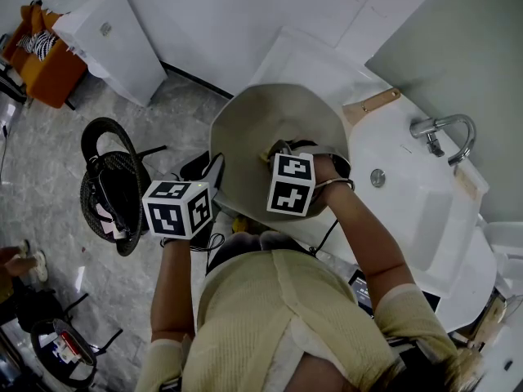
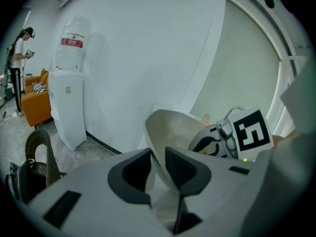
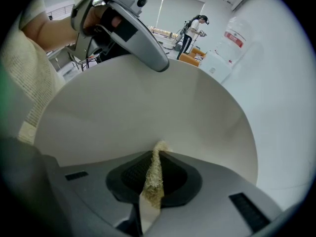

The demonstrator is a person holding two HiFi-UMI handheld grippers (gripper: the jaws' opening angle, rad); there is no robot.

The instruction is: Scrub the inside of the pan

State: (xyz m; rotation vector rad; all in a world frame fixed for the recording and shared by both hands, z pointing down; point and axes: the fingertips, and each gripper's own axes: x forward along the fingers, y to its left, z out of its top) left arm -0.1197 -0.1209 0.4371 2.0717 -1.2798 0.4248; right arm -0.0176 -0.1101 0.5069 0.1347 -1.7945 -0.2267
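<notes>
Grey stone-look floor [image 1: 106, 104] and white walls surround your spot. Far left by the wall sit an orange sofa [image 1: 37, 72] and a tall white water dispenser [image 1: 114, 35] w/ a bottle on top. Nearer you, a black woven chair [image 1: 110, 178] stands just left of your left arm. None of these touch the work.

Your left gripper [image 2: 157, 169] has its jaws partly apart and clamped on the wall of the beige round pan [image 1: 270, 125], near the rim, one pad inside and one outside. The pan is tilted steeply, open side toward you, over the left end of the white counter [image 1: 302, 55]. Your right gripper [image 3: 155, 174] reaches into the pan, jaws nearly together on a thin yellowish fibrous scrub pad [image 3: 154, 172]. The pad's tip touches the pan's inner face. Right of the pan comes a wooden strip [image 1: 372, 103] by its upper edge, then the white sink [image 1: 425, 219] w/ a chrome tap [image 1: 448, 133].

Head view: your marker cubes cover both sets of jaws, so neither grip shows there, and the pad is only a yellow speck. Left gripper view shows the rim grip, plus the right gripper's cube beyond the pan. Right gripper view shows the pad's contact, the left gripper over the pan's far rim, and a person [image 3: 192, 28] standing in the bg near the sofa.
</notes>
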